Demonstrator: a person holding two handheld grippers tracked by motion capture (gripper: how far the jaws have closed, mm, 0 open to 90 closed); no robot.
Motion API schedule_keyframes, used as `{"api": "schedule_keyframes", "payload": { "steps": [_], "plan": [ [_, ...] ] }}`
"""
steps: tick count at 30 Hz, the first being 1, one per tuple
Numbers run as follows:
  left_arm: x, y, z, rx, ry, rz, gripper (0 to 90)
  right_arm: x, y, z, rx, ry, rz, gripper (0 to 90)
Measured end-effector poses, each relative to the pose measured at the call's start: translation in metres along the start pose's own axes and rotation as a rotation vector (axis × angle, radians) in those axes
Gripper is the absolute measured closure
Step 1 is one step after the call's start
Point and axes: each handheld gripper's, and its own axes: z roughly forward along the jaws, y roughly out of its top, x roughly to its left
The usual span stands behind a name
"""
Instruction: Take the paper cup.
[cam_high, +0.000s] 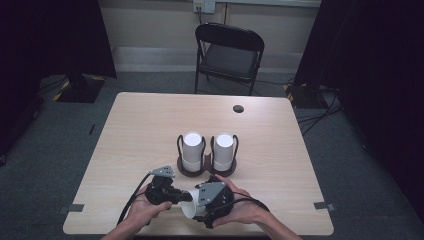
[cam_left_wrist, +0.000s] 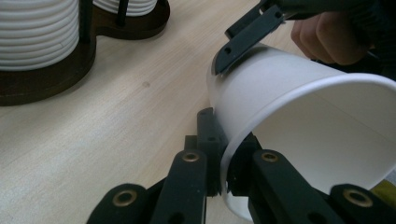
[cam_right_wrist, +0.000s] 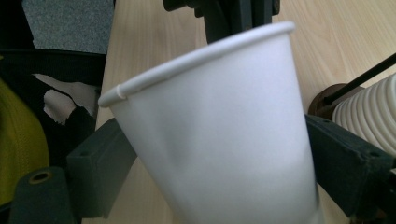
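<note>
My left gripper (cam_high: 181, 196) sits at the near edge of the table (cam_high: 140, 125), its jaws pinched tight on the rim of a white paper cup (cam_high: 191, 208); in the left gripper view the cup's wall (cam_left_wrist: 299, 107) runs between my two black pads, one inside the mouth, one outside. The cup lies tilted on its side between my two hands, just above the tabletop, mouth toward my left tool. Moving right, my right gripper (cam_high: 207, 202) straddles the cup's body: in the right gripper view the jaws stand wide on either side of the cup (cam_right_wrist: 224, 130), and I cannot tell if the pads press on it. Beyond my hands, two stacks of white cups (cam_high: 192, 150) stand upright in a dark wooden holder (cam_high: 205, 170) mid-table.
</note>
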Motion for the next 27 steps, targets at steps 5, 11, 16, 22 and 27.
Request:
{"api": "schedule_keyframes", "payload": {
  "steps": [5, 11, 16, 22, 27],
  "plan": [
    [0.002, 0.002, 0.002, -0.017, -0.004, -0.028, 86.9, 0.001, 0.004, 0.0, -0.027, -0.041, -0.005, 14.0],
    [-0.002, 0.002, 0.007, 0.001, -0.001, -0.025, 88.9, 0.006, 0.008, 0.001, -0.047, -0.041, -0.02, 17.0],
    [0.0, 0.003, 0.004, -0.008, -0.002, -0.046, 88.8, 0.007, 0.01, 0.0, -0.064, -0.065, -0.025, 20.2],
    [-0.005, 0.003, 0.008, -0.015, -0.019, -0.037, 88.5, 0.012, 0.012, 0.004, -0.045, -0.094, -0.042, 20.4],
    [-0.003, 0.002, 0.007, -0.028, -0.021, -0.046, 88.4, 0.01, 0.012, 0.003, -0.069, -0.101, -0.016, 24.0]
  ]
}}
